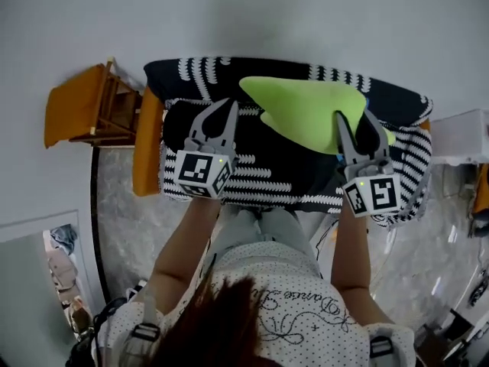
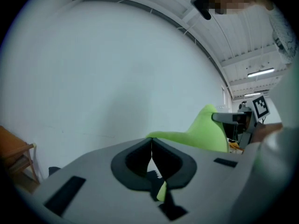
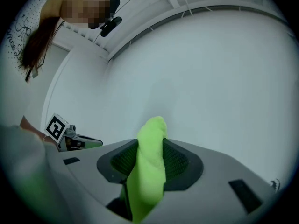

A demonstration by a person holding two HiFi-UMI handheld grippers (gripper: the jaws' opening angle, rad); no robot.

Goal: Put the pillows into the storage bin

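A lime-green pillow (image 1: pixel 306 105) hangs above a black-and-white patterned fabric bulk (image 1: pixel 275 176); I cannot tell whether that bulk is a pillow or the bin. My right gripper (image 1: pixel 338 117) is shut on the pillow's right end, and green fabric (image 3: pixel 149 171) bulges between its pads (image 3: pixel 180 160). My left gripper (image 1: pixel 230 105) is shut, its tips (image 2: pixel 151 141) meeting at the pillow's thin left edge (image 2: pixel 210 129). Whether that edge is pinched is unclear. Both grippers point level at a plain wall.
An orange wooden chair (image 1: pixel 84 105) stands at the left beside an orange panel (image 1: pixel 149 144). A white box (image 1: pixel 466 136) sits at the right. Marbled floor (image 1: pixel 122 205) shows below. The person's body fills the lower middle.
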